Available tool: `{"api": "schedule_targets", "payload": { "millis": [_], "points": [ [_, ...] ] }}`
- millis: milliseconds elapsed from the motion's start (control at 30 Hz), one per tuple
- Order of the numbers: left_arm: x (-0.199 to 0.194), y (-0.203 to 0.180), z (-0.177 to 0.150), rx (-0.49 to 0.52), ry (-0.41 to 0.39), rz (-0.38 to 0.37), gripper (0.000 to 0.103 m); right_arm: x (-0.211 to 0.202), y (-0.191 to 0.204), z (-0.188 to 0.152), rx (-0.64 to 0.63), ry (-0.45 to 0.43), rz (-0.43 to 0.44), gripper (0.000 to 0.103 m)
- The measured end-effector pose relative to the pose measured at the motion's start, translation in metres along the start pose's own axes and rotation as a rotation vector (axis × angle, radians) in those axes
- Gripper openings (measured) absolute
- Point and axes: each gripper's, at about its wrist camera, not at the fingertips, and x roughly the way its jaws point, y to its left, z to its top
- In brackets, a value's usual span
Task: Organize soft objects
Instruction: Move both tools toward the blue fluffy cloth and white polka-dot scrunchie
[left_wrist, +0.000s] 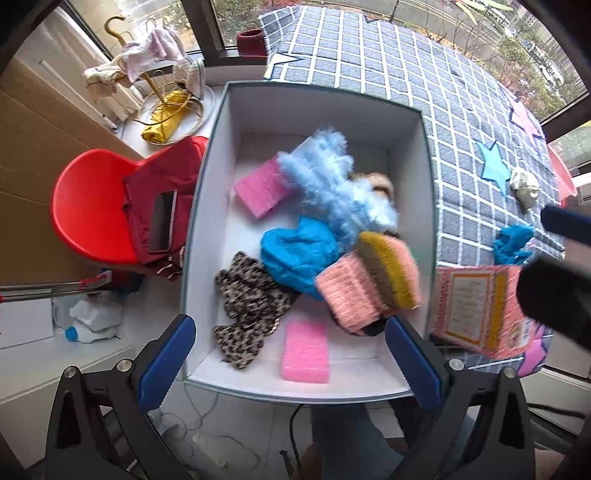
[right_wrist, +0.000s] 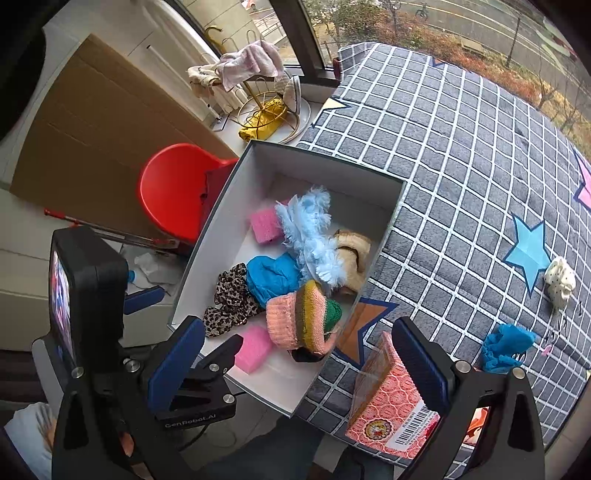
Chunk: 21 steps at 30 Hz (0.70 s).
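A white box (left_wrist: 207, 221) (right_wrist: 207, 258) sits at the left edge of the grey checked tablecloth (left_wrist: 406, 74). In it lie a fluffy light-blue piece (left_wrist: 332, 184), two pink sponges (left_wrist: 262, 188) (left_wrist: 304, 350), a blue cloth (left_wrist: 295, 254), a leopard-print scrunchie (left_wrist: 247, 295) and a pink and yellow knit hat (left_wrist: 369, 284), which is blurred. My left gripper (left_wrist: 291, 365) hangs open over the box's near edge, holding nothing. My right gripper (right_wrist: 299, 365) is open and empty above the box's near corner. On the cloth lie another blue cloth (right_wrist: 506, 347) and a white dotted soft piece (right_wrist: 559, 280).
A pink printed packet (right_wrist: 391, 398) lies by the right finger. Left of the box stands a red chair (left_wrist: 88, 214) with a red garment and a phone on it. Behind it are a gold rack (left_wrist: 159, 81) with cloths, a yellow umbrella and cardboard. Bottles lie on the floor.
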Motion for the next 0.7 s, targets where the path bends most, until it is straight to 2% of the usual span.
{"api": "schedule_targets", "payload": {
  "millis": [100, 300, 433, 700],
  "points": [
    [-0.006, -0.015, 0.014, 0.032, -0.008, -0.012, 0.103, -0.009, -0.018, -0.002, 0.046, -0.009, 0.011, 0.102],
    [-0.016, -0.058, 0.038, 0.116, -0.019, -0.046, 0.103, -0.038, -0.080, -0.011, 0.170, -0.047, 0.002, 0.102],
    [-0.021, -0.096, 0.049, 0.173, -0.015, -0.072, 0.103, -0.054, -0.143, -0.025, 0.285, -0.071, -0.046, 0.102],
    [-0.021, -0.205, 0.057, 0.287, 0.019, -0.137, 0.103, -0.059, -0.265, -0.070, 0.519, -0.052, -0.108, 0.102]
  ]
}}
